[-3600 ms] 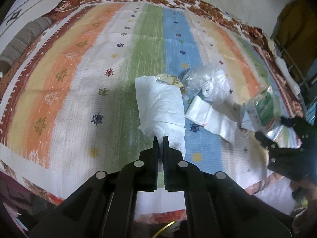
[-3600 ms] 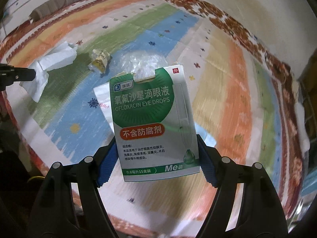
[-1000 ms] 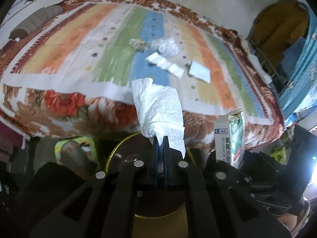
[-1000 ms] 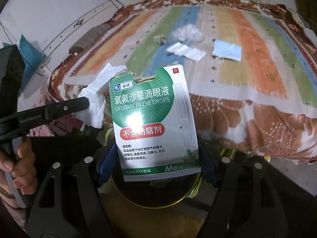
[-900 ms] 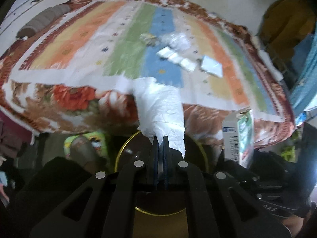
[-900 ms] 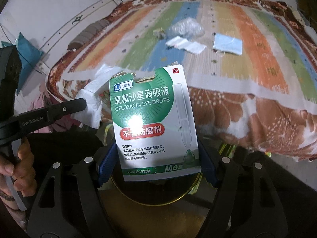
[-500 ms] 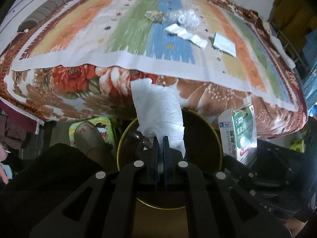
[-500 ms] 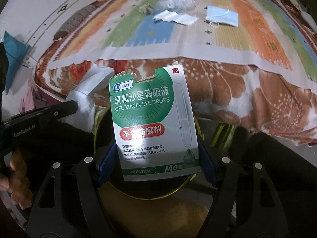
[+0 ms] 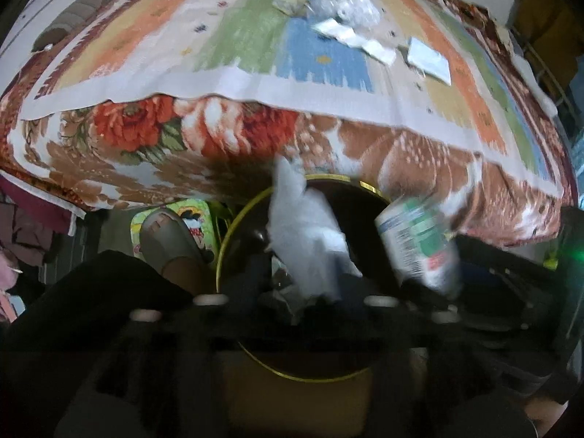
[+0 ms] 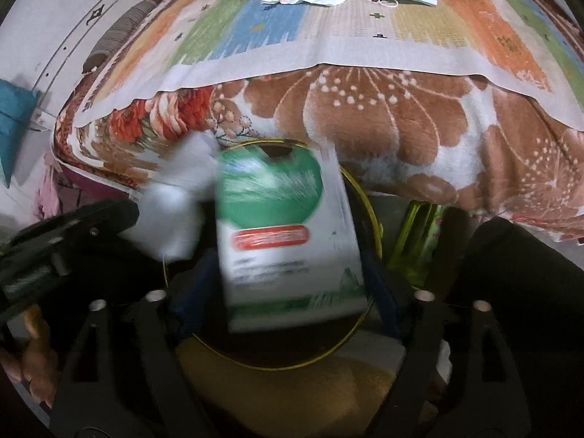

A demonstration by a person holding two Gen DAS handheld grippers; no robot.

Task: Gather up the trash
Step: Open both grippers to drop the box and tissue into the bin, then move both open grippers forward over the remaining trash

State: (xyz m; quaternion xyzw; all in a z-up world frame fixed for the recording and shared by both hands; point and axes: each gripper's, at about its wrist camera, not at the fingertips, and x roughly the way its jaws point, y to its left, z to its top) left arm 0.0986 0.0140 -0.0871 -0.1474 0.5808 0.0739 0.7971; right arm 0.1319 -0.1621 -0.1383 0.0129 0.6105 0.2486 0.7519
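your right gripper (image 10: 288, 284) jaws are opening; the blurred green-white eye drops box (image 10: 288, 233) stands upright, loose between them. your left gripper (image 9: 295, 292) jaws are opening around the crumpled white tissue (image 9: 310, 244).

The bed cover (image 10: 365, 29) is showing stripes of orange, yellow, green and blue, over a brown and red flowered blanket (image 10: 383, 116). The box (image 10: 284, 233) is showing green and white (red label), the tissue (image 9: 310, 241) white, the bin (image 9: 233, 233) black, yellow-rimmed.
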